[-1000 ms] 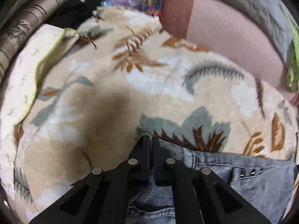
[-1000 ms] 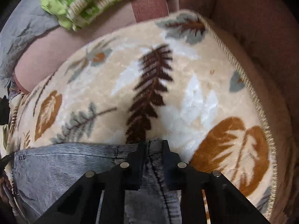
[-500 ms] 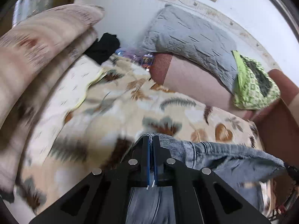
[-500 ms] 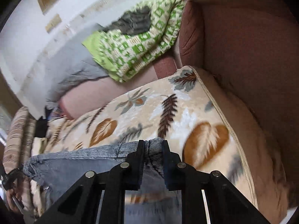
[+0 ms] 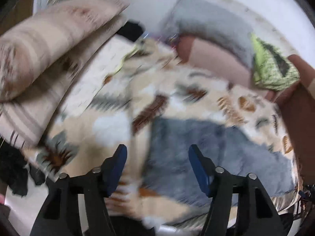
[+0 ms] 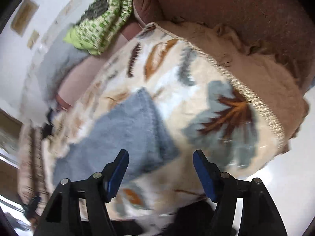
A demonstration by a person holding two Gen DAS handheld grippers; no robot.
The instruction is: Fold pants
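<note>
The blue denim pants (image 5: 206, 153) lie flat on a cream leaf-patterned blanket (image 5: 122, 106), blurred by motion. My left gripper (image 5: 157, 169) is open and empty, above the pants' left part. In the right wrist view the pants (image 6: 126, 129) lie on the same blanket (image 6: 196, 82). My right gripper (image 6: 160, 171) is open and empty, above the pants' right edge.
Striped beige cushions (image 5: 39, 55) lie at the left. A grey pillow (image 5: 208, 21) and a green patterned cloth (image 5: 273, 68) rest on the brown sofa back (image 6: 236, 9). Dark clothes (image 5: 13, 169) lie at the lower left. White floor (image 6: 285, 169) shows past the blanket's edge.
Both grippers have opened and let go of the pants. The pants, held up half a second ago, now lie on the blanket. Both grippers have pulled back and up.
</note>
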